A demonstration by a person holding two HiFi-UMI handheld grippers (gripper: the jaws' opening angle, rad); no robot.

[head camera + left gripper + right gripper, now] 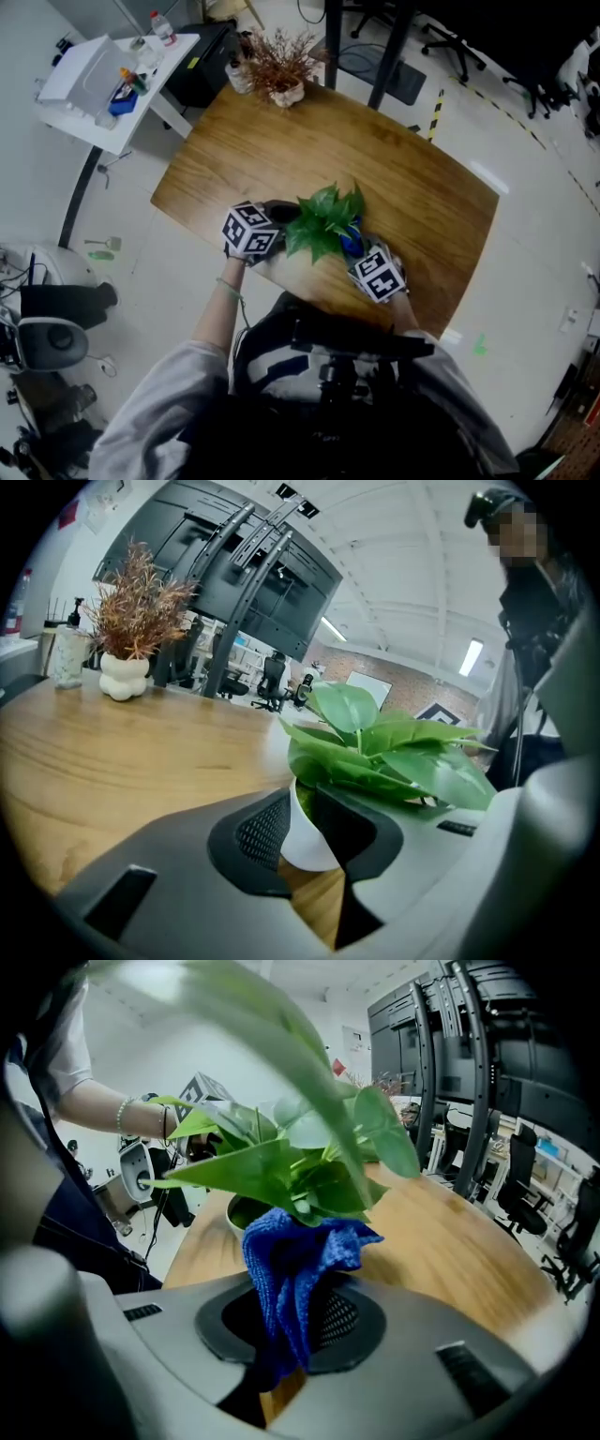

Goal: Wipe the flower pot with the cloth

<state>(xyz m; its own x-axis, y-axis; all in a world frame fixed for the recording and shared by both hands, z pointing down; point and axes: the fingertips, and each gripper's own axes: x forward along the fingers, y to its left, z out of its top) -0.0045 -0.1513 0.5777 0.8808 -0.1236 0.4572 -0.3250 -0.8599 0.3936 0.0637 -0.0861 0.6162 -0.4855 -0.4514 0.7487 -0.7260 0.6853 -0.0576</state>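
Observation:
A small white flower pot (307,841) with broad green leaves (323,222) stands near the front edge of the wooden table (422,197). My left gripper (305,832) is shut on the pot's rim, one jaw inside and one outside. My right gripper (286,1321) is shut on a blue cloth (295,1265), which is pressed against the pot (242,1211) under the leaves. In the head view the left gripper (267,225) is left of the plant, the right gripper (368,262) at its right, with the cloth (352,244) just showing.
A dried reddish plant in a lumpy white vase (281,70) stands at the table's far corner beside a clear bottle (66,653). A white side table (103,80) with small items stands to the left. Office chairs and desk legs lie beyond.

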